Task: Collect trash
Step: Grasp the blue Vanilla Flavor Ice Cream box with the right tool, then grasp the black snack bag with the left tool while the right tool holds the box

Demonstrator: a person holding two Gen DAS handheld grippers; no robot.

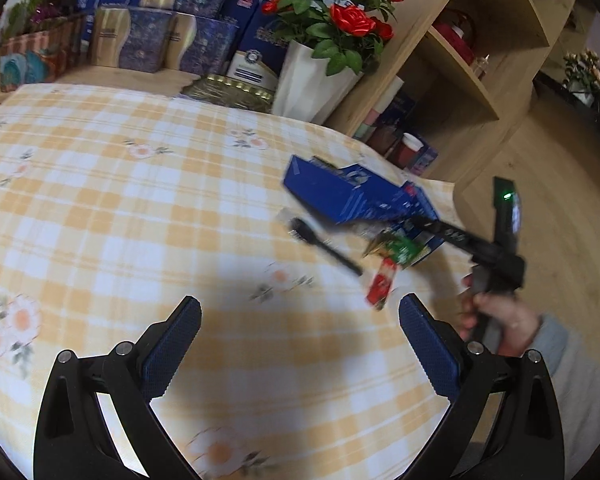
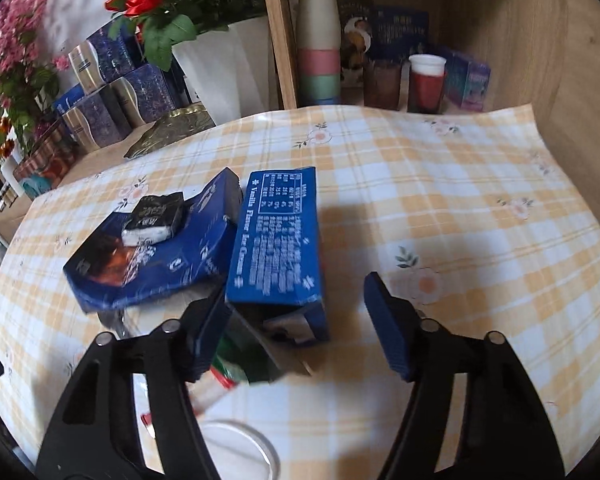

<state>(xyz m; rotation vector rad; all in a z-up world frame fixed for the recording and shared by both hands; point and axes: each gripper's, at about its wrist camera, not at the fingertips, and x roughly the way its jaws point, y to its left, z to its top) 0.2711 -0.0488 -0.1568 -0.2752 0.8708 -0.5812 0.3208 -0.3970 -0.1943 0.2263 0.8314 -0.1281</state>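
Gaping right gripper [image 2: 296, 328] — blue carton [image 2: 276, 240], open-ended

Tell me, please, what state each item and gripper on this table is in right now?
left gripper: open, empty, above the tablecloth.
right gripper: open, at the pile.
ice cream box: near end open, lying on the table.
flattened blue carton: crushed, a small dark packet on it.
red and green wrapper: crumpled, beside the boxes.
stacked cups: nested, upright on the shelf.

Counted: two blue ice cream boxes [image 2: 275, 240] [image 2: 156, 256], one black-and-white wrapper [image 2: 154, 216], one red-and-green wrapper [image 1: 384, 276], two shelf cups [image 2: 382, 84] [image 2: 426, 82].
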